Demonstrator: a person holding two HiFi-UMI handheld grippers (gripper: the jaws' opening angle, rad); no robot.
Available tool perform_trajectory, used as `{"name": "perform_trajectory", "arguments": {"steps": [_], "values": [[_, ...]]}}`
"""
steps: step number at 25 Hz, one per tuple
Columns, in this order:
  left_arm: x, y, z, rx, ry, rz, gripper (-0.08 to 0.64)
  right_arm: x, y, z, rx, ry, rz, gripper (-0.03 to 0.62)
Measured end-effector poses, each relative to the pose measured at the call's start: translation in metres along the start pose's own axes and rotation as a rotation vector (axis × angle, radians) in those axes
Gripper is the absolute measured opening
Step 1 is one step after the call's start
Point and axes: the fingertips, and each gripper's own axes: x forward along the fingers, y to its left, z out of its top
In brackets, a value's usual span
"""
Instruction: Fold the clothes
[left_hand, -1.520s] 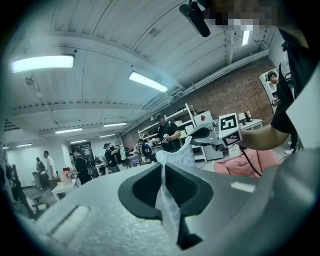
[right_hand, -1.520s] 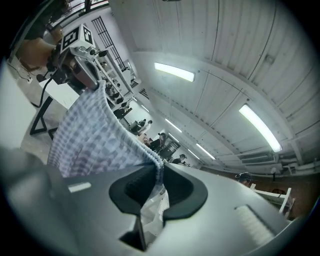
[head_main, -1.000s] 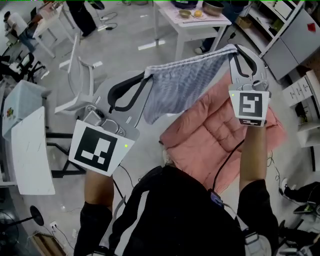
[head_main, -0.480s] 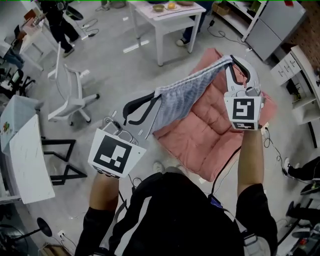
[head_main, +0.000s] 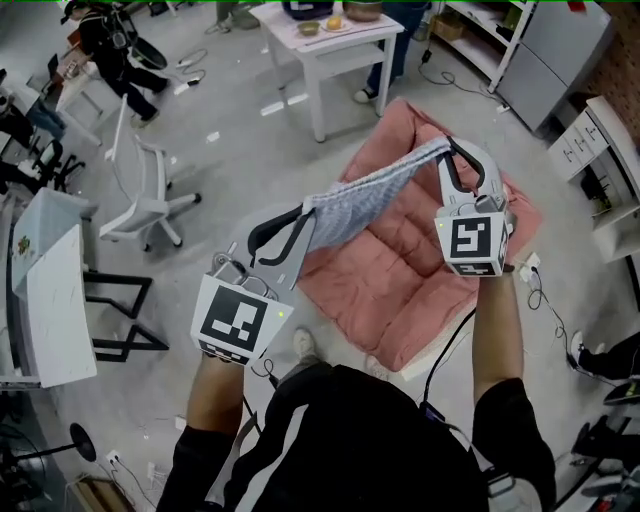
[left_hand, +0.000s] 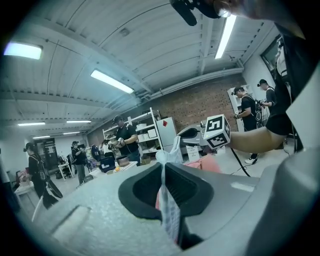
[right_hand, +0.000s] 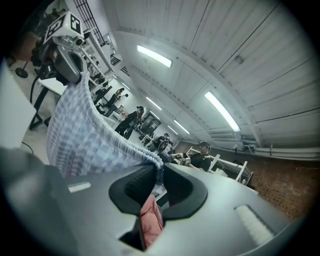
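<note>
Now our left gripper (head_main: 305, 212) and right gripper (head_main: 447, 152) clamp the checked cloth's (head_main: 370, 195) ends, spanning it above the pink mat (head_main: 400, 290).

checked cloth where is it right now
In the head view the checked cloth hangs stretched between the left gripper and the right gripper, each shut on one end, above the pink cushion.

- The checked cloth (head_main: 365, 195) and right gripper (head_main: 450, 150) cover part of the pink cushion (head_main: 400, 290).
- The picture's top edge cuts the white tabletop (head_main: 345, 36); its dishes (head_main: 310, 28) are too small to identify.
</note>
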Motion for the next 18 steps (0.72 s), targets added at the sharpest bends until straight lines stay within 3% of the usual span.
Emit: {"name": "perform_trajectory", "arguments": {"steps": [5, 11, 18], "values": [[0.019, -0.077, 0.019, 0.012, 0.026, 0.037, 0.028, -0.049, -0.03, -0.046, -0.016, -0.005, 0.052, 0.052], [0.023, -0.139, 0.021, 0.04, 0.1, 0.12, 0.026, -0.097, -0.033, -0.087, -0.013, 0.016, 0.122, 0.052], [0.034, -0.192, 0.008, -0.033, 0.174, 0.133, 0.026, -0.138, -0.03, -0.127, 0.05, 0.067, 0.154, 0.052]]}}
